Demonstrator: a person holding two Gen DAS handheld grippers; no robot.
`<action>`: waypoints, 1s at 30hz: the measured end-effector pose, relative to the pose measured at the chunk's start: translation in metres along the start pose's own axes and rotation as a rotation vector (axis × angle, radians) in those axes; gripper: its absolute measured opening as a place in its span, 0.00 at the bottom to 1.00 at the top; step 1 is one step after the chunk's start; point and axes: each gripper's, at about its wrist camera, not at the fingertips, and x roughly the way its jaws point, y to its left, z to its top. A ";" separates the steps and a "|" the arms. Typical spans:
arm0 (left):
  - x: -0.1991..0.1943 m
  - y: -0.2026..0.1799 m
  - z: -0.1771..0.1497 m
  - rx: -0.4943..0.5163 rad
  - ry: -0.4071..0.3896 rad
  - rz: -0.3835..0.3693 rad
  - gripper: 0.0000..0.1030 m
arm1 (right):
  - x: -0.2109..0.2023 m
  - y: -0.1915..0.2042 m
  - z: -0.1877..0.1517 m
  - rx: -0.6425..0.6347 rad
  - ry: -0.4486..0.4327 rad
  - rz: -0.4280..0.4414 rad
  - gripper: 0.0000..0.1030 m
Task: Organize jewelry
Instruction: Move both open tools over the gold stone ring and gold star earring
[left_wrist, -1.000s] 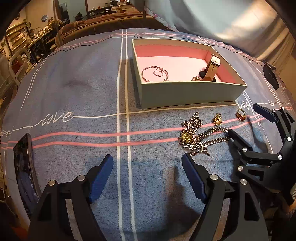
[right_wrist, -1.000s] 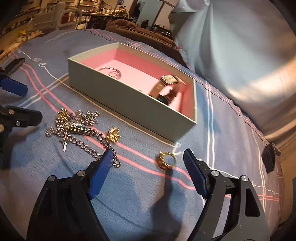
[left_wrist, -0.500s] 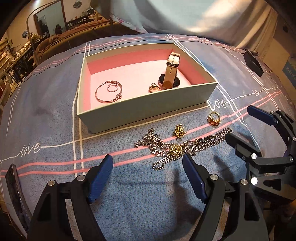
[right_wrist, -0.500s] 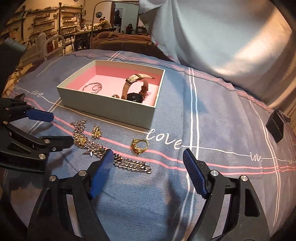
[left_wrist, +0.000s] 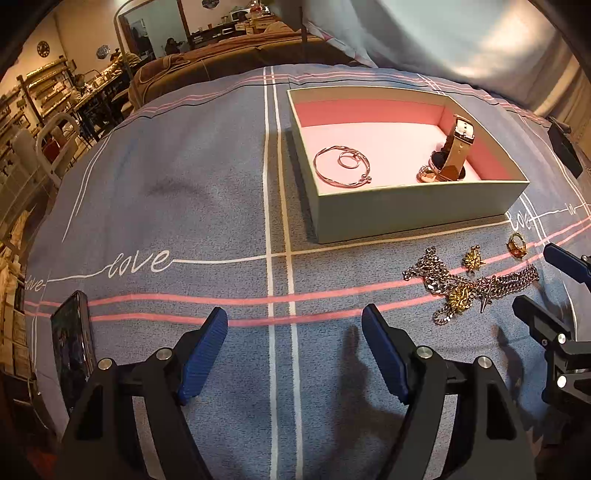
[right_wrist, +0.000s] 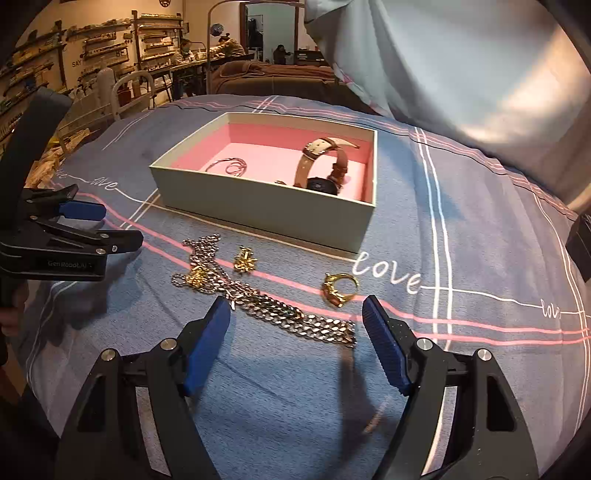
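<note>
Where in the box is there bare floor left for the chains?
The pink floor of the box is bare in the middle, between the bangle and the watch, and along the back wall. The watch corner is crowded. Outside, the chains, earring and ring crowd the front.

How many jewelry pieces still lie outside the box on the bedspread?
3 groups at least: a tangled chain pile before the right gripper, a small gold brooch-like piece nearer the box, and a gold ring to its right. The tangle may hold several pieces.
</note>
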 end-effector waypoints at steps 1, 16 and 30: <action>-0.002 -0.001 0.000 0.003 -0.007 -0.007 0.72 | 0.005 0.006 0.002 -0.015 0.007 0.006 0.72; -0.005 -0.072 0.001 0.152 -0.040 -0.143 0.73 | -0.007 -0.057 -0.020 0.125 0.051 -0.210 0.69; -0.003 0.003 -0.003 -0.036 -0.027 0.006 0.73 | 0.001 -0.040 -0.007 0.095 0.028 -0.137 0.69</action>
